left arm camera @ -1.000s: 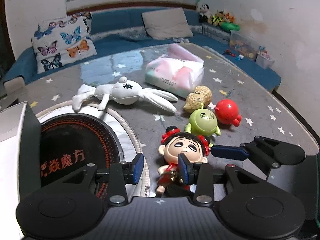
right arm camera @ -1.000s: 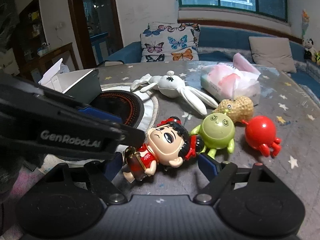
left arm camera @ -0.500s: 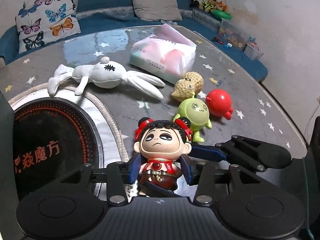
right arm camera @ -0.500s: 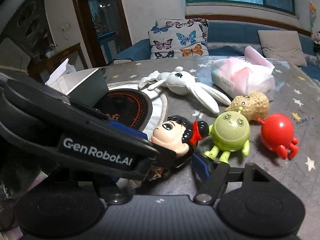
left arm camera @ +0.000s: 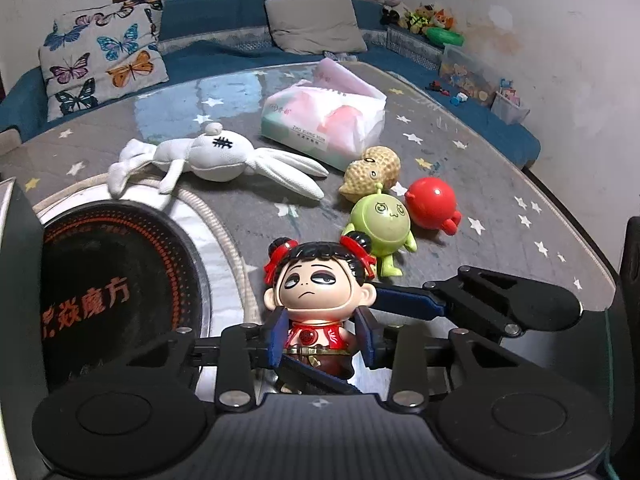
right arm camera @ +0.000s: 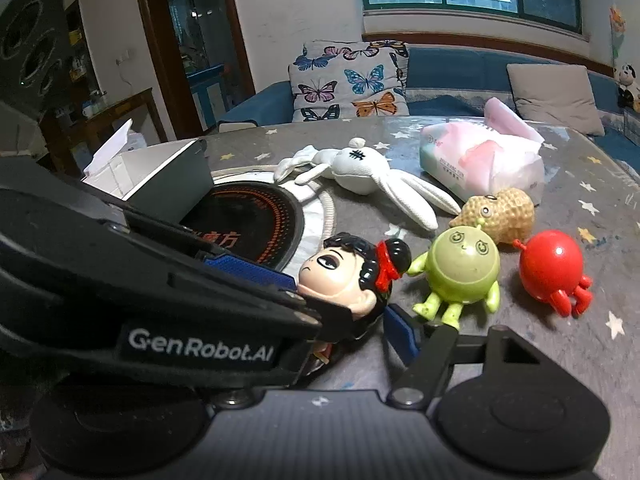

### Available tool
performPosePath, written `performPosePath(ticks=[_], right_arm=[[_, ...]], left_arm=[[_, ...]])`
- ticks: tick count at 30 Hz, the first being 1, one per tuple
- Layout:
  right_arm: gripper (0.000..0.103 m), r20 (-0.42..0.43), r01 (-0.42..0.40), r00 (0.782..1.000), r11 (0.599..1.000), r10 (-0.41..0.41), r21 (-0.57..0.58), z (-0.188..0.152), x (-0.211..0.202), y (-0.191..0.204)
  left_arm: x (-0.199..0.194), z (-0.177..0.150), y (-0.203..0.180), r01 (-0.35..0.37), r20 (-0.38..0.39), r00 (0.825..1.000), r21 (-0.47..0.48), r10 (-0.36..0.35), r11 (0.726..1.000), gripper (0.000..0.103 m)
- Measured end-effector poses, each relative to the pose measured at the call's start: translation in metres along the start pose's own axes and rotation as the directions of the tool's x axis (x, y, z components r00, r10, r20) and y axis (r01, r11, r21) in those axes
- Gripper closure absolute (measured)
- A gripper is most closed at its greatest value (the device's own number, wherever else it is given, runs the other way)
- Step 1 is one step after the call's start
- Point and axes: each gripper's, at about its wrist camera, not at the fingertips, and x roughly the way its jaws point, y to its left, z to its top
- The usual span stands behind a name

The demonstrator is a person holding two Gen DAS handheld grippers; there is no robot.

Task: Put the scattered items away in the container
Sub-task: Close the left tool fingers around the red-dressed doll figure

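Note:
A big-headed doll (left arm camera: pixel 316 280) with black hair and red bows stands upright on the grey star-patterned table (left arm camera: pixel 500 184). My left gripper (left arm camera: pixel 320 336) has a blue pad on each side of the doll's red torso; its jaws are closing and the pads touch it. My right gripper (right arm camera: pixel 320 332) comes in from the right: one blue finger (left arm camera: pixel 404 304) lies against the doll's head and the other runs under its feet. In the right wrist view the left gripper's arm hides the doll's body (right arm camera: pixel 344 276). The open box (right arm camera: pixel 160 176) stands at the far left.
A green round toy (left arm camera: pixel 380 224), a red round toy (left arm camera: pixel 432 204), a peanut toy (left arm camera: pixel 372 172), a white plush rabbit (left arm camera: pixel 216 156) and a tissue pack (left arm camera: pixel 324 120) lie beyond the doll. A black round cooktop (left arm camera: pixel 112 280) sits left. A sofa lies behind.
The doll went from lying on its side to standing upright. My left gripper moved around its torso and its pads drew inward. The right gripper narrowed on the doll.

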Motion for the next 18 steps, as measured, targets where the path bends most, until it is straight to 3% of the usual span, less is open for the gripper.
performPosePath(ticks=[5,6,7,8,13,18], right_arm=[[0.035,0.025,-0.011,1.0,0.999,0.012,-0.032,0.002,-0.015,0.022],[0.04,0.035,-0.02,0.999,0.999,0.021,-0.042,0.004,-0.018,0.028],[0.053,0.045,-0.042,0.998,0.998,0.044,-0.054,0.007,-0.023,0.035],[0.06,0.049,-0.077,0.996,0.995,0.081,-0.063,0.01,-0.026,0.043],[0.06,0.069,-0.063,0.995,0.989,0.073,-0.132,0.021,-0.028,0.091],[0.056,0.042,-0.078,0.995,0.985,0.085,-0.153,0.016,-0.025,0.108]], left_arm=[[-0.03,-0.011,0.006,-0.025,0.042,0.999,-0.028,0.027,0.999,0.077],[-0.039,-0.014,0.008,-0.036,0.058,0.998,-0.027,0.037,0.999,0.079],[-0.049,-0.016,0.011,-0.032,0.074,0.997,-0.031,0.034,0.999,0.085],[-0.058,-0.018,0.014,-0.013,0.086,0.996,-0.042,0.017,0.999,0.091],[-0.093,-0.031,0.038,-0.05,0.141,0.988,-0.079,0.061,0.996,0.09],[-0.109,-0.052,0.076,-0.075,0.147,0.984,-0.168,0.101,0.983,0.088]])
